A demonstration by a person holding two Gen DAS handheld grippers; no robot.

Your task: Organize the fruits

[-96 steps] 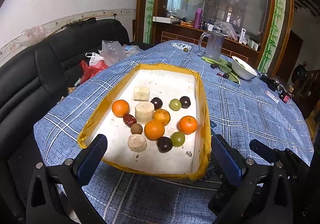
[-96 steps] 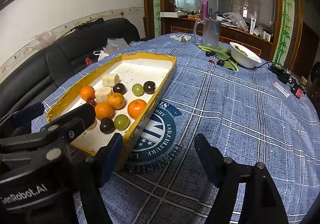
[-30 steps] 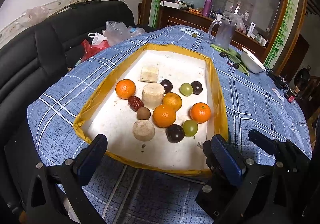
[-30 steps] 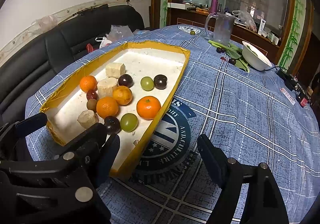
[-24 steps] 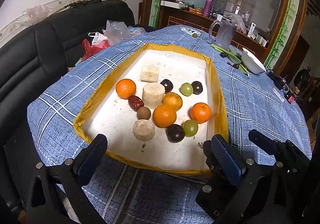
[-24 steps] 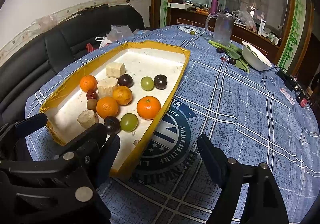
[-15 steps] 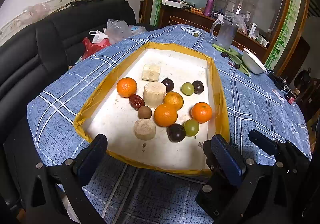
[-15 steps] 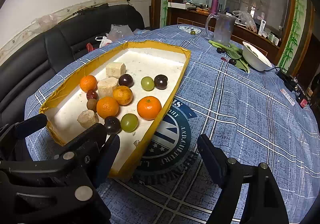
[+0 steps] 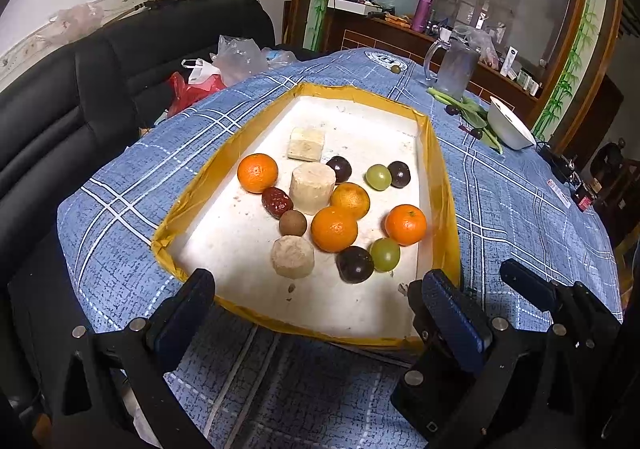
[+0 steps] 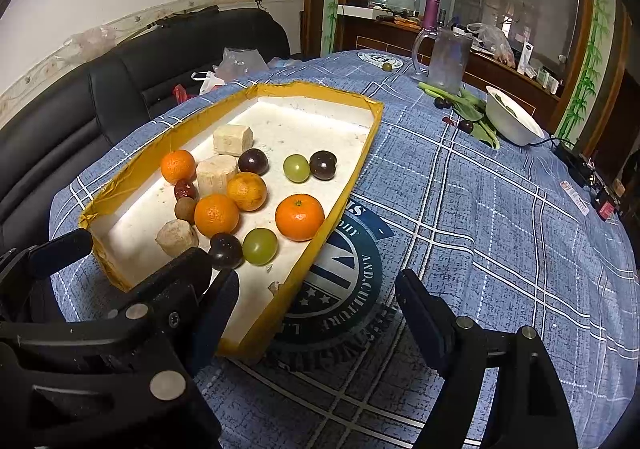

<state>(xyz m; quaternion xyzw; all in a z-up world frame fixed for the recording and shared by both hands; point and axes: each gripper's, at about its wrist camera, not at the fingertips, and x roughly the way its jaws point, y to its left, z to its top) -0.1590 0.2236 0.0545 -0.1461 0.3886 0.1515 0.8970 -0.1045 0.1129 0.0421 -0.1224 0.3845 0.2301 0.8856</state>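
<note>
A yellow-rimmed white tray (image 9: 200, 189) (image 10: 352, 177) on the blue checked table holds several oranges (image 9: 334, 229) (image 10: 299, 217), dark plums (image 9: 355, 264), green grapes (image 9: 385, 253) (image 10: 260, 246), a red date (image 9: 277, 202), a brown longan (image 9: 293, 223) and pale banana chunks (image 9: 293, 257). My left gripper (image 9: 320, 301) is open and empty above the tray's near edge. My right gripper (image 10: 316, 301) is open and empty to the right of it, by the tray's near right corner.
A glass jug (image 9: 454, 69), a white bowl (image 9: 510, 127), greens with dark fruits (image 10: 466, 117) stand at the table's far right. A black sofa (image 9: 80, 89) with plastic bags (image 9: 236, 57) lies to the left. Small items sit at the right edge (image 10: 600, 193).
Both grippers stay open and almost still over the last second; since 3.2 s ago both views have drawn a little closer to the tray. The fruits have not moved.
</note>
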